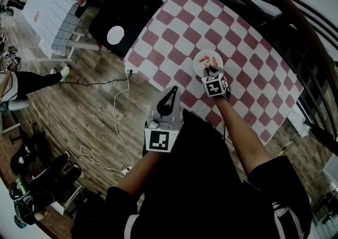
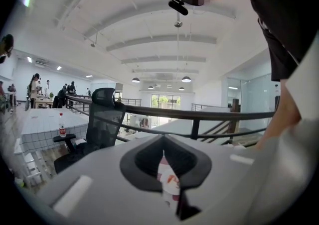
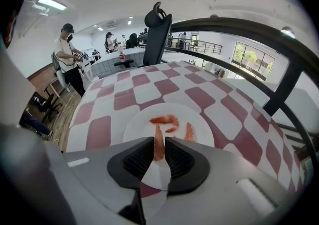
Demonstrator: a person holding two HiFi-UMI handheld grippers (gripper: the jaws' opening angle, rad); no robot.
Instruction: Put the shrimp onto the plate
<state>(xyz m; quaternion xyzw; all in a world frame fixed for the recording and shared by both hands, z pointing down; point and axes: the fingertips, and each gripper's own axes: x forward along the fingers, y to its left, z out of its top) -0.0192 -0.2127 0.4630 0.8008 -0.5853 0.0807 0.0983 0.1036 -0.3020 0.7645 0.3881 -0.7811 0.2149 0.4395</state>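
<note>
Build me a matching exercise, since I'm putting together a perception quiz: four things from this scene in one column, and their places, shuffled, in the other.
Things
1. plate
2. upright shrimp
3. office chair
4. bottle

Places
A. between the jaws of the right gripper
B. on a tiled table in the background
C. on the checked tablecloth
D. beyond the far edge of the checked tablecloth

Pairs: 1-C; 2-A; 3-D; 4-B
</note>
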